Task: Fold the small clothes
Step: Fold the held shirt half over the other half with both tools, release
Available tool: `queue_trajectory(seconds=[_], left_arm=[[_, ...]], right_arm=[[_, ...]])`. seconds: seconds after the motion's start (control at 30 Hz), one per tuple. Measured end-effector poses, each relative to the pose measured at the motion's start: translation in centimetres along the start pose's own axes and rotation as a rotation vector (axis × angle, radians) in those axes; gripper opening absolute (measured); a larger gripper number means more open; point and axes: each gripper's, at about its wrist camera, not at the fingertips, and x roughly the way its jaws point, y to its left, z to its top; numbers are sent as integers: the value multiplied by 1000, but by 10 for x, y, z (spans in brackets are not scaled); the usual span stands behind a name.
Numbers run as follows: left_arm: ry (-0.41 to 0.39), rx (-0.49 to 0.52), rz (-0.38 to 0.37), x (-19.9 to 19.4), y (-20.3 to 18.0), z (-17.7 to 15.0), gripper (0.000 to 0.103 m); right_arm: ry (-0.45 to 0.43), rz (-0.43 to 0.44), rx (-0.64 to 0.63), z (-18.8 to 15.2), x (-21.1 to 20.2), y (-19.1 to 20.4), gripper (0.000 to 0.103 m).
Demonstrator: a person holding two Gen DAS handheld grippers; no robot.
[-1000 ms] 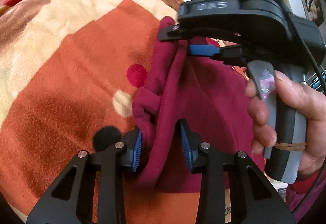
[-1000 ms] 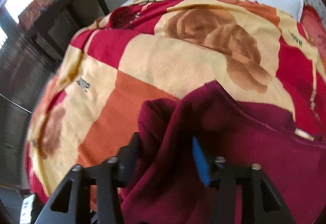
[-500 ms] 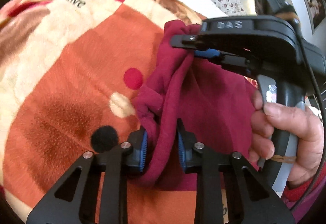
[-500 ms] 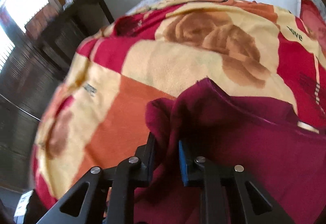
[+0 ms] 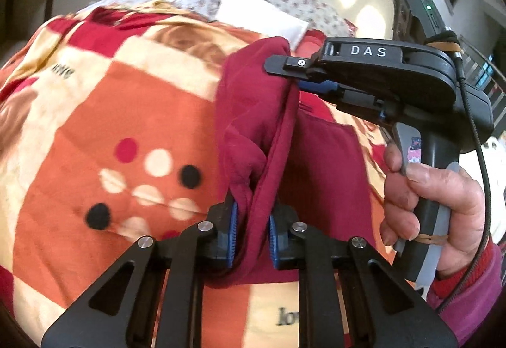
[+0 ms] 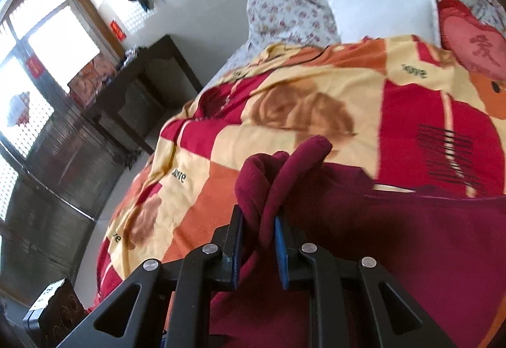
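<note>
Two grippers: both pinch one dark red garment (image 5: 253,126) above a bed.
Blanket (image 5: 110,114): orange, cream and red squares with dots; it lies left of and under the garment.
Garment axis: the bunched edge runs as a ridge from the bottom centre of the left wrist view up and slightly right; the rest hangs down to the right onto the blanket.
Left gripper (image 5: 252,231): at the near, lower end of that ridge; its jaws have just been closing and now stand narrow, blue pads pressed on a fold of the cloth.
Right gripper (image 5: 294,76): at the far, upper end of the ridge, a hand (image 5: 433,205) on its grip; jaws have just drawn in and clamp the cloth.
Right wrist view: the garment's rolled edge (image 6: 284,171) pokes up and forward past the pads; the body spreads right.
Pillow (image 6: 382,13): white, beyond the blanket.
</note>
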Motion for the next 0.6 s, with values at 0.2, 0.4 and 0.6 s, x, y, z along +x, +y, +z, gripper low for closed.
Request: queue_trajectory(seconds=[0.2,0.4,0.6], left_arm=[[33,92,-27,18,-53,-1,14],[79,185,-65,46,-108,-8,14],[128,281,-72,83,-157,-20,14]], right_arm=[[-62,0,66,-12,-48,-44,17],[-113,-15,138,-26,-88,-97,17],[-165,-47,228,-43,-126,-157,5]])
